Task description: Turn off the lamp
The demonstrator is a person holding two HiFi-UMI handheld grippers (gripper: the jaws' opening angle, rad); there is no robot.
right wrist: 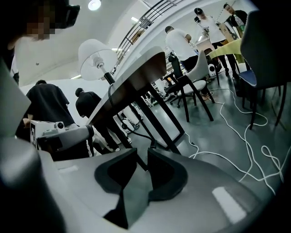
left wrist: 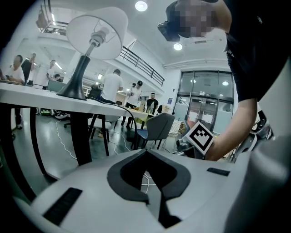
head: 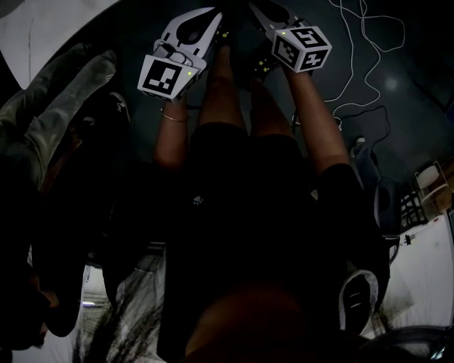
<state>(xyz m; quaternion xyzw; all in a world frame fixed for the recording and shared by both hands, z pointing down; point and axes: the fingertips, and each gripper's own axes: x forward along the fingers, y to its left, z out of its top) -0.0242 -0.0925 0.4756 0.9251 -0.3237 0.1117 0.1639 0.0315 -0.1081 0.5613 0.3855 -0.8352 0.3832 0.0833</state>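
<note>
A white-shaded lamp (left wrist: 93, 34) on a dark cone base stands on a white table (left wrist: 41, 96), seen from below in the left gripper view. The right gripper view shows the same lamp (right wrist: 95, 57) at the table's (right wrist: 136, 73) far end, with a black cord hanging from it. Both grippers hang low by the person's legs, well under the tabletop. My left gripper (left wrist: 145, 152) has its tips touching, with nothing in it. A narrow gap shows between the tips of my right gripper (right wrist: 142, 154). In the head view the left gripper (head: 213, 18) and right gripper (head: 259, 13) point away.
Dark table legs (left wrist: 82, 136) stand close ahead on the left. White cables (right wrist: 245, 136) trail over the grey floor. A blue chair (left wrist: 157, 127) and other chairs (right wrist: 195, 73) stand beyond, and several people (left wrist: 111, 86) are farther back.
</note>
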